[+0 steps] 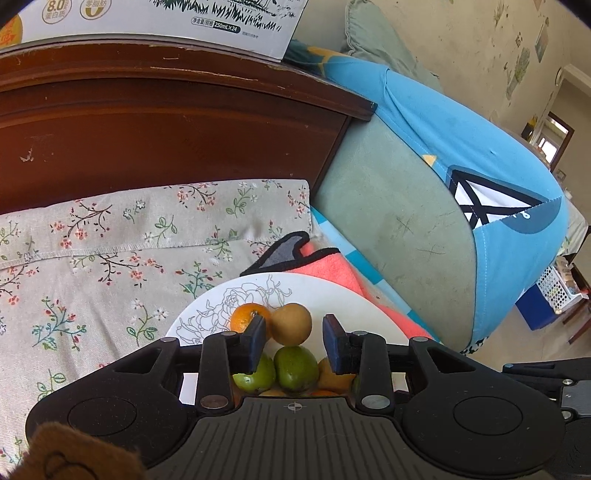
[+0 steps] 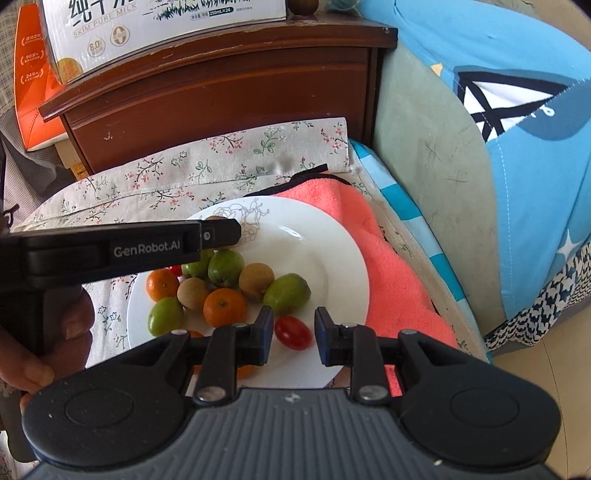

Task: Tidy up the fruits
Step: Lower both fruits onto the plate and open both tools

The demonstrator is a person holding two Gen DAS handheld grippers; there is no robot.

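Note:
A white plate (image 2: 332, 258) with a line-drawn flower lies on a floral cloth and holds several small fruits: oranges (image 2: 224, 307), green fruits (image 2: 286, 294), brown fruits (image 2: 256, 281) and a red cherry tomato (image 2: 293, 332). My right gripper (image 2: 294, 334) is open, its jaws either side of the tomato. My left gripper (image 1: 294, 340) is open above the plate (image 1: 325, 291), with a brown fruit (image 1: 291, 324) and a green fruit (image 1: 296, 368) between its jaws and an orange (image 1: 245, 316) behind its left finger. The left gripper's body also shows in the right wrist view (image 2: 122, 251), over the plate's left side.
A coral towel (image 2: 384, 258) lies under the plate's right side. A dark wooden cabinet (image 2: 229, 96) with a milk carton box (image 2: 159, 29) stands behind. A green sofa arm with a blue cover (image 2: 517, 147) rises at the right.

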